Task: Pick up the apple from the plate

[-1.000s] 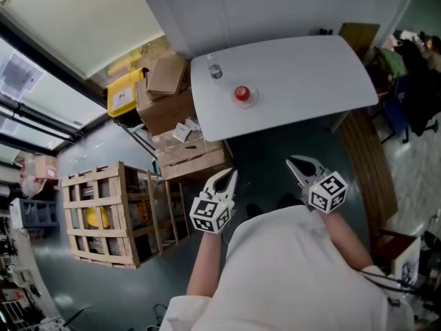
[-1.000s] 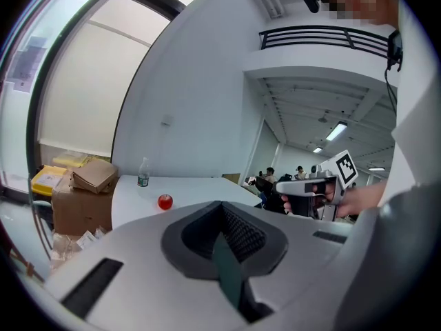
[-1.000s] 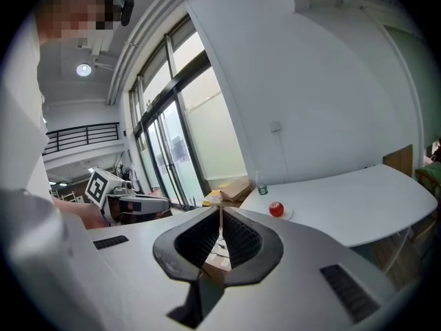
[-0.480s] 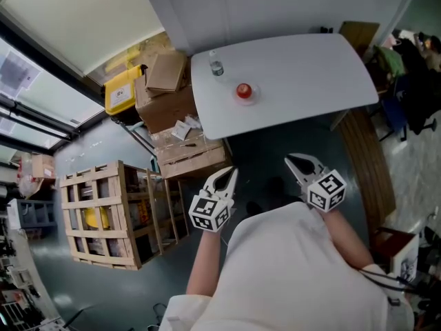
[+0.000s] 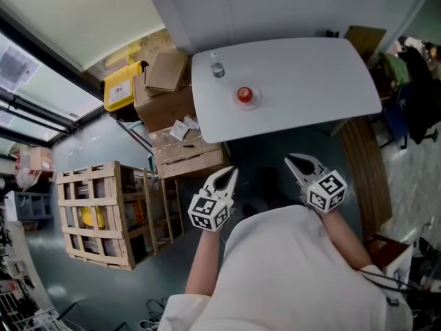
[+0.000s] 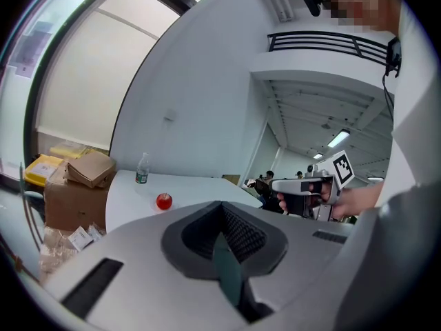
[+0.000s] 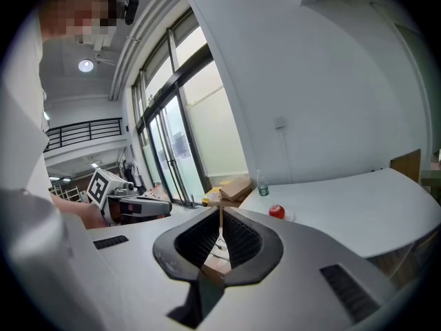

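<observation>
A red apple (image 5: 243, 94) sits on a small clear plate (image 5: 253, 100) on the white table (image 5: 303, 88), left of its middle. The apple (image 6: 163, 201) is small and far off in the left gripper view, and the apple (image 7: 276, 212) is likewise distant in the right gripper view. My left gripper (image 5: 229, 174) is shut and empty, held well short of the table's near edge. My right gripper (image 5: 295, 161) is also shut and empty, beside it to the right, just as far from the apple.
A small water bottle (image 5: 217, 67) stands at the table's far left corner. Cardboard boxes (image 5: 165, 92) and a yellow bin (image 5: 121, 88) are stacked left of the table. A wooden crate (image 5: 103, 212) stands on the floor at left. A wooden bench (image 5: 358, 164) runs along the right.
The table and apple have shifted slightly lower in the head view. Both grippers stay shut and keep their places before the person's body.
</observation>
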Motion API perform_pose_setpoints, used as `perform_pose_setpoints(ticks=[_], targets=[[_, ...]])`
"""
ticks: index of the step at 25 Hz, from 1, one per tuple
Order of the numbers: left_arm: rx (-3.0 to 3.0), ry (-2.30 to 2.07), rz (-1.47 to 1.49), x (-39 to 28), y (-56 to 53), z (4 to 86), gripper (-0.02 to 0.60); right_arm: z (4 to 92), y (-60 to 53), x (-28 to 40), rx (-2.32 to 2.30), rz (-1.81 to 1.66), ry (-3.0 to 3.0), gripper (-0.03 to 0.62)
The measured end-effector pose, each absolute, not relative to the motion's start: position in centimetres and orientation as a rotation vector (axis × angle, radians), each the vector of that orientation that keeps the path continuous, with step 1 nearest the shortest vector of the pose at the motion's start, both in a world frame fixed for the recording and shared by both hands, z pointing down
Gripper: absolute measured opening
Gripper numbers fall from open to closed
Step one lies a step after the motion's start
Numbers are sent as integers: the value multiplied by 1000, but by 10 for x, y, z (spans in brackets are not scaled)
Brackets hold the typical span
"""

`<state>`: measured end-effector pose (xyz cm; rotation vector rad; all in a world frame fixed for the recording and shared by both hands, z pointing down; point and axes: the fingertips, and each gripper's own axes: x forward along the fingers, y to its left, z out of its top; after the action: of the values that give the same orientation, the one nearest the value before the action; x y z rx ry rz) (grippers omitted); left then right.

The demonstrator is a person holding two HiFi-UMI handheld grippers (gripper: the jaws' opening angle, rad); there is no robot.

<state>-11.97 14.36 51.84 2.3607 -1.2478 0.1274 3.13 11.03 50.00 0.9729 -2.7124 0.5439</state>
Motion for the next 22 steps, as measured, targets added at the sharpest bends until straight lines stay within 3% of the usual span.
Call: perform_pose_setpoints(ticks=[22], targets=[[2248,-1342,201,-94,28,528,2,523,-29,36,793,702,-2715,38]])
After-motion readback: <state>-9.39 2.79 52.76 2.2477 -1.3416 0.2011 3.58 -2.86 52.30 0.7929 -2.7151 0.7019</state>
